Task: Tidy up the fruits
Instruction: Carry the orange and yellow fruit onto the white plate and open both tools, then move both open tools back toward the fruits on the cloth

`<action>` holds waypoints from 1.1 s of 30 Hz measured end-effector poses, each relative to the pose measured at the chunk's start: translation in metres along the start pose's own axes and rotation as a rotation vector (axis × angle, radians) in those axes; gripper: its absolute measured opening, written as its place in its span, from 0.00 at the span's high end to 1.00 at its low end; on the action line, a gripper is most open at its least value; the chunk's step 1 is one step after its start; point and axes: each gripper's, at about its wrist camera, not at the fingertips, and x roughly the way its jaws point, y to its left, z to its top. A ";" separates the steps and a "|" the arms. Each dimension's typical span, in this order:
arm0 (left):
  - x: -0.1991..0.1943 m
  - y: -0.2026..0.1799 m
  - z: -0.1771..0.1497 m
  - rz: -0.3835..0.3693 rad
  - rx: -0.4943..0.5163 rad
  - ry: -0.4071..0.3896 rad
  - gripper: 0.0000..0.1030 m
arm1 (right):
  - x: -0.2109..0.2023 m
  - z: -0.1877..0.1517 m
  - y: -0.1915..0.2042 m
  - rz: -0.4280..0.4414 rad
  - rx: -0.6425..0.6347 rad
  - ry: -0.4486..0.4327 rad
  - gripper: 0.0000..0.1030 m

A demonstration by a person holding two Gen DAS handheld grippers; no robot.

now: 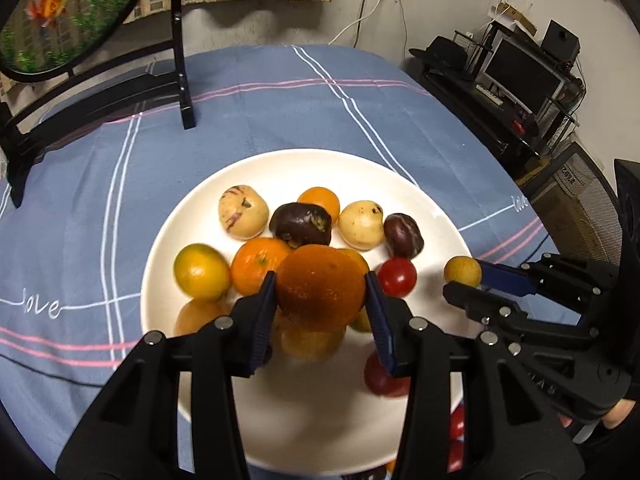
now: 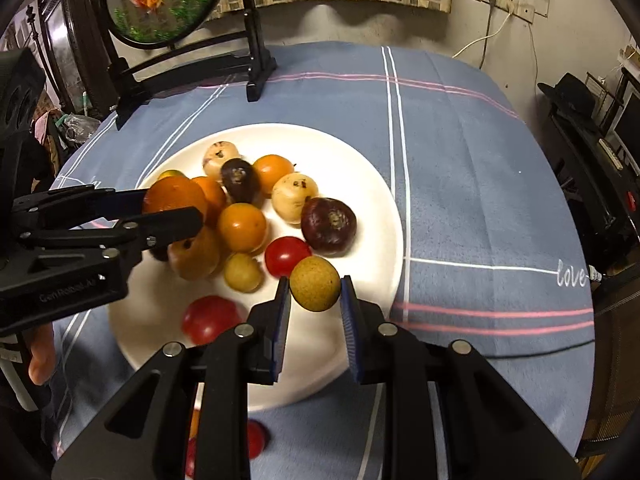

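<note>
A white plate [image 1: 440, 232] on the blue tablecloth holds several fruits: oranges, pale and dark purple fruits, red tomatoes. My left gripper [image 1: 322, 296] is shut on a large orange [image 1: 320, 286] and holds it above the plate's near side; the orange also shows in the right wrist view [image 2: 174, 196]. My right gripper [image 2: 314, 286] is shut on a small yellow-green round fruit [image 2: 315, 283], held over the plate's [image 2: 372, 184] near right edge. That gripper shows in the left wrist view [image 1: 466, 280] with the fruit [image 1: 463, 272].
A black stand [image 1: 182, 76] with a round fish picture stands at the table's far left. Red tomatoes [image 2: 256, 440] lie on the cloth near the plate's front edge. A black shelf with a monitor [image 1: 516, 76] stands to the right of the table.
</note>
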 end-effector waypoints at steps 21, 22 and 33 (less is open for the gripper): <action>-0.113 0.001 -0.110 0.053 -0.133 -0.136 0.09 | -0.090 -0.081 0.015 0.026 0.074 -0.082 0.39; -0.115 0.002 -0.120 0.057 -0.143 -0.133 0.09 | -0.093 -0.091 0.019 0.034 0.081 -0.079 0.39; -0.132 0.002 -0.177 0.108 -0.123 -0.121 0.09 | -0.099 -0.139 0.052 0.056 0.114 -0.035 0.39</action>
